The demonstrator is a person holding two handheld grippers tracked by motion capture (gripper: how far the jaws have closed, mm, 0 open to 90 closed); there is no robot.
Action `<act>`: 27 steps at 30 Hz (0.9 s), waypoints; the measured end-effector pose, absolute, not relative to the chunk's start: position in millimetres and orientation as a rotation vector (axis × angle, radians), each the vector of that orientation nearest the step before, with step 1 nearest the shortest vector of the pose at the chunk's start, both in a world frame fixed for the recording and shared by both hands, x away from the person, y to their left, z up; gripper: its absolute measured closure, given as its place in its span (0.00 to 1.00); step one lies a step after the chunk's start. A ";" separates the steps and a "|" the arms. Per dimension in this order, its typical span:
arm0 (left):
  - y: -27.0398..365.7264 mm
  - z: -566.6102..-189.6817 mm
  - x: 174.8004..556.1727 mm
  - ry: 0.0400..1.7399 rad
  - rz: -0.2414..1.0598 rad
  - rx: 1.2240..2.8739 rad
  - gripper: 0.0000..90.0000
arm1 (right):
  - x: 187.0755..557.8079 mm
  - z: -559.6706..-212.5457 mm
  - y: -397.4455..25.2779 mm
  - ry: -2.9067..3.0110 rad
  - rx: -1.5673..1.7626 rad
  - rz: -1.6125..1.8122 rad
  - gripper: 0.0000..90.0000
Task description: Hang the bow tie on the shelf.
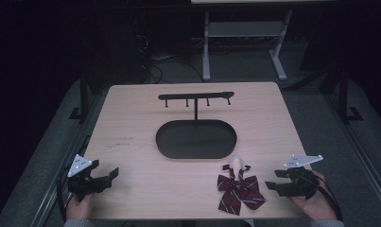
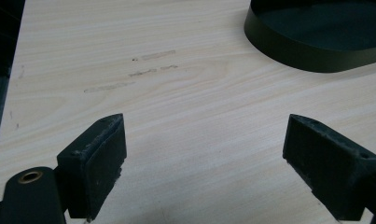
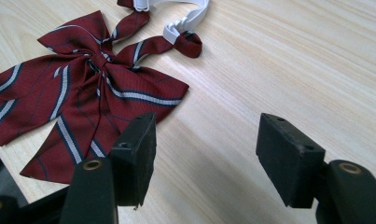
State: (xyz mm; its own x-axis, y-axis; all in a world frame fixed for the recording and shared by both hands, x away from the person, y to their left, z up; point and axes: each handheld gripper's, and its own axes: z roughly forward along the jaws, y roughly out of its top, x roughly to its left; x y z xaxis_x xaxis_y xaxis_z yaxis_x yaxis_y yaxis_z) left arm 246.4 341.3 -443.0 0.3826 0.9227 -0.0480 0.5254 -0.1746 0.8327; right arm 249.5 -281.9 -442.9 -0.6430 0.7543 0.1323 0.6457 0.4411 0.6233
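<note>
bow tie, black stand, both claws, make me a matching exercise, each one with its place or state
Things:
1. bow tie
2. stand's oval tray
3. left claw
4. stand's hook bar

Places or states:
A. raised on a post above the tray
B. open over bare wood, near the left edge
C. flat on the table beside the right claw
D. middle of the table

Pairs: 1-C, 2-D, 3-B, 4-A

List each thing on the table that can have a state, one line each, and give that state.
Bow tie: lying flat on the table, spread out, white strap attached, nothing touching it.
Hanger stand: upright, its pegs bare.
Stand's oval tray: empty.
Left gripper: open, fingers wide apart, holding nothing.
Right gripper: open, holding nothing, beside the bow tie.
</note>
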 end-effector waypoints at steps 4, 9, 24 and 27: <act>341.5 -444.8 247.6 1.265 0.608 1.850 0.14 | 250.3 -439.6 -280.6 2.523 1.228 0.995 0.42; 340.1 -445.5 247.5 1.243 0.598 1.851 0.14 | 252.8 -433.9 -274.7 2.539 1.201 0.970 0.42; 335.8 -445.1 246.9 1.207 0.596 1.877 0.14 | 272.2 -408.6 -254.4 2.596 1.102 0.925 0.44; 335.2 -444.9 246.8 1.210 0.595 1.862 0.14 | 274.8 -406.4 -251.8 2.601 1.094 0.914 0.44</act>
